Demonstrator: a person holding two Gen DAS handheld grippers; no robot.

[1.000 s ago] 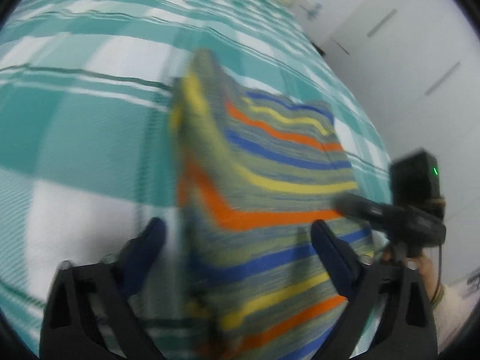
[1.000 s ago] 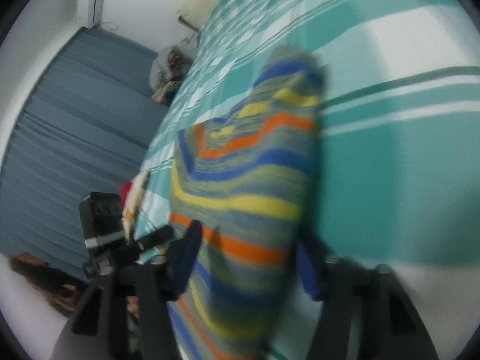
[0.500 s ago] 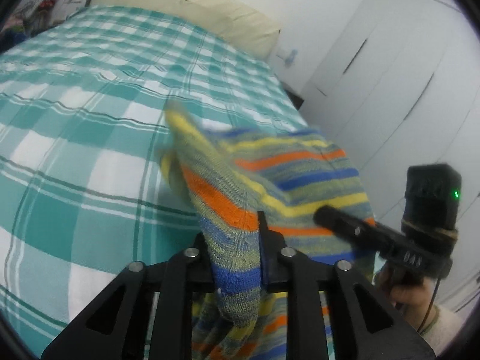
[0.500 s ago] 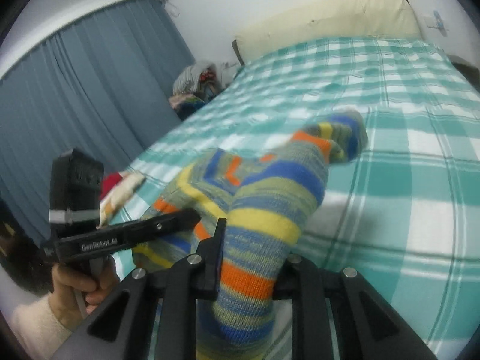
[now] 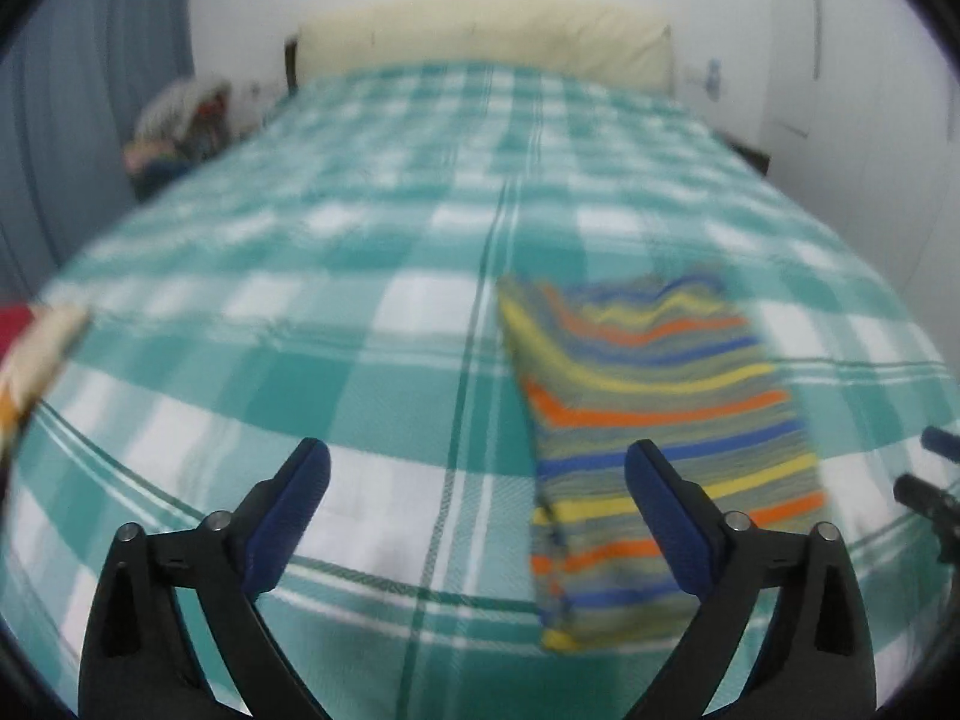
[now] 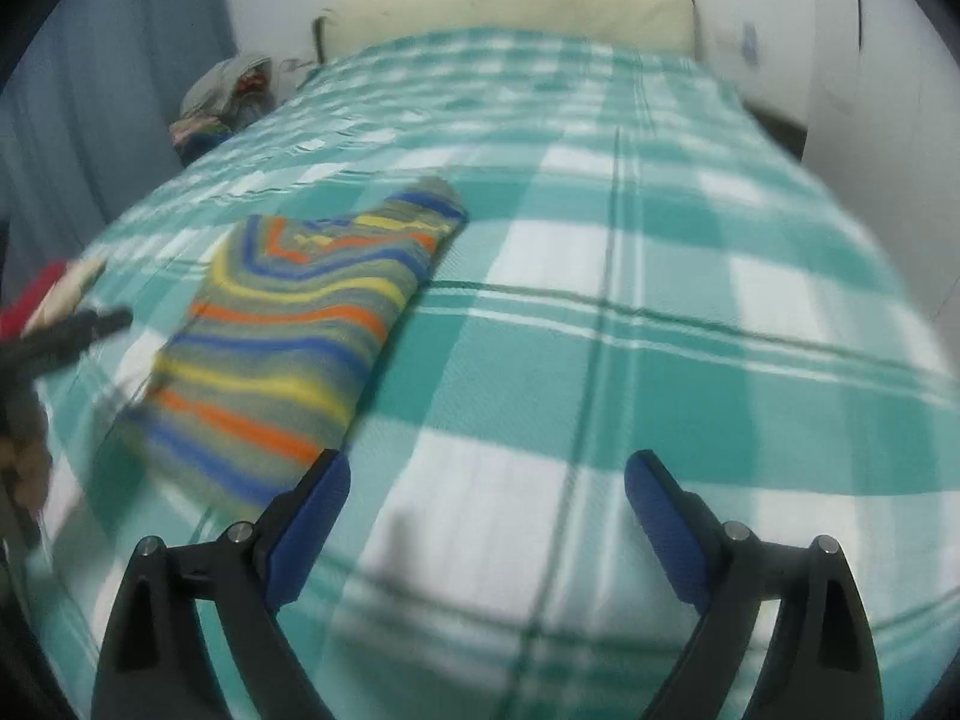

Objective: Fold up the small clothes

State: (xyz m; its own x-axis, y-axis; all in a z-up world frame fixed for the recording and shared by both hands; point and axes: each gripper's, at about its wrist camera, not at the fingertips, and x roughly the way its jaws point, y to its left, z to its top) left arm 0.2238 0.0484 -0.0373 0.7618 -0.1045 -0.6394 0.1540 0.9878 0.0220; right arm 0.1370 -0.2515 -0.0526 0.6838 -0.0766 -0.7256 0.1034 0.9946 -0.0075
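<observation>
The step in hand looks like the release after a fold, and doing it well means letting go cleanly: lift both pairs of fingers straight off so no pad drags a layer open, then check that the edges lie square before any further fold. Going left to right in the left wrist view, the left gripper (image 5: 477, 468) has its jaws opening, fingers spread wide with only the checked bed (image 5: 372, 480) between them; the striped sock (image 5: 654, 420) lies flat on the bed to the right of that gap, its near part behind the right-hand finger, which seems clear of it, though blur hides any contact. Far right, a tip of the other tool shows. In the right wrist view the same sock (image 6: 300, 324) lies on the left, running from near left to far right, its near corner just beside the left-hand finger of the right gripper (image 6: 487, 483). That gripper's jaws are opening too, spread, with bare bed between them.
</observation>
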